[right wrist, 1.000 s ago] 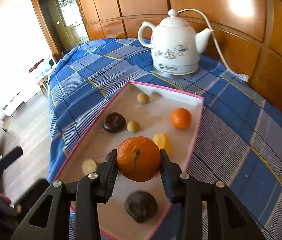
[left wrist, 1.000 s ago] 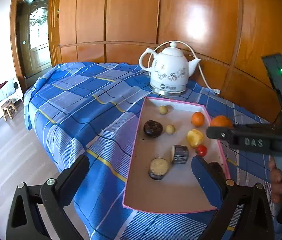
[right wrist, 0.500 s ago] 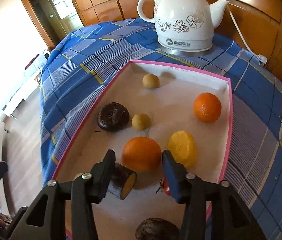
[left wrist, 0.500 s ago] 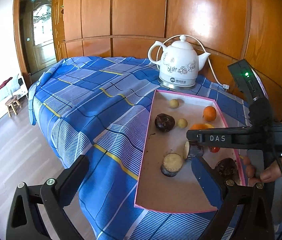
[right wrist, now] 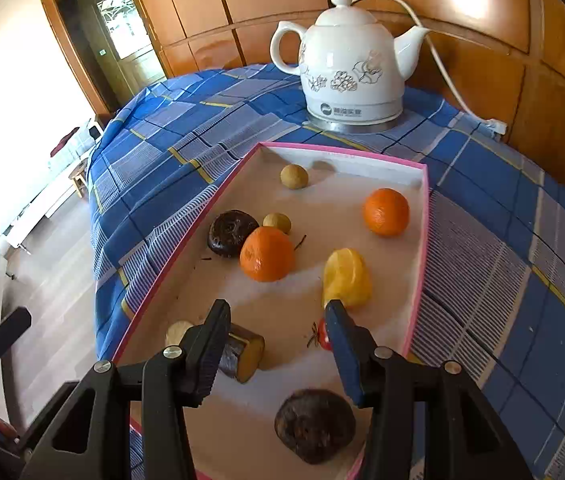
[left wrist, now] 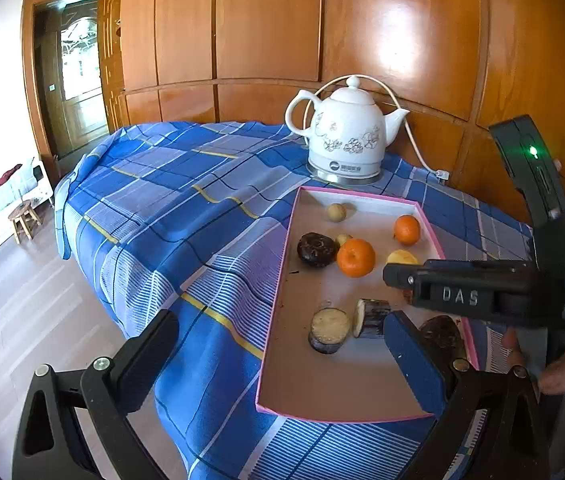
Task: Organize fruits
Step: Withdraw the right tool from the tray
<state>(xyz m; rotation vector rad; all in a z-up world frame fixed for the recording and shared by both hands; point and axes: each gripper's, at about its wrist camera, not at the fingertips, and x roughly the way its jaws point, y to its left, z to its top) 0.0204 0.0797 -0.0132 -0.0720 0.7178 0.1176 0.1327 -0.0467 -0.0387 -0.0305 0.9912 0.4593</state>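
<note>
A pink-rimmed tray [right wrist: 424, 220] on the blue checked cloth holds several fruits. A large orange [right wrist: 267, 254] lies free on its floor beside a dark round fruit [right wrist: 231, 233]. My right gripper [right wrist: 276, 312] hangs just behind that orange, open, with nothing between its fingers. A second orange [right wrist: 385, 212], a yellow fruit [right wrist: 347, 278], two small tan fruits and cut dark-skinned pieces [right wrist: 242, 354] also lie in the tray. In the left wrist view the same large orange [left wrist: 356, 257] shows past the right gripper [left wrist: 394, 276]. My left gripper [left wrist: 278, 328] stands wide open over the tray's near left rim [left wrist: 281, 280], holding nothing.
A white ceramic kettle [right wrist: 352, 68] on a metal base stands behind the tray, its cord running right along the wooden panel wall. Another dark fruit [right wrist: 314, 424] lies at the tray's near end. The cloth drops off at the left to a wooden floor.
The right gripper lowered the large orange into the tray, let go of it and drew back. The orange now rests by the dark fruit. The left gripper stays open.
</note>
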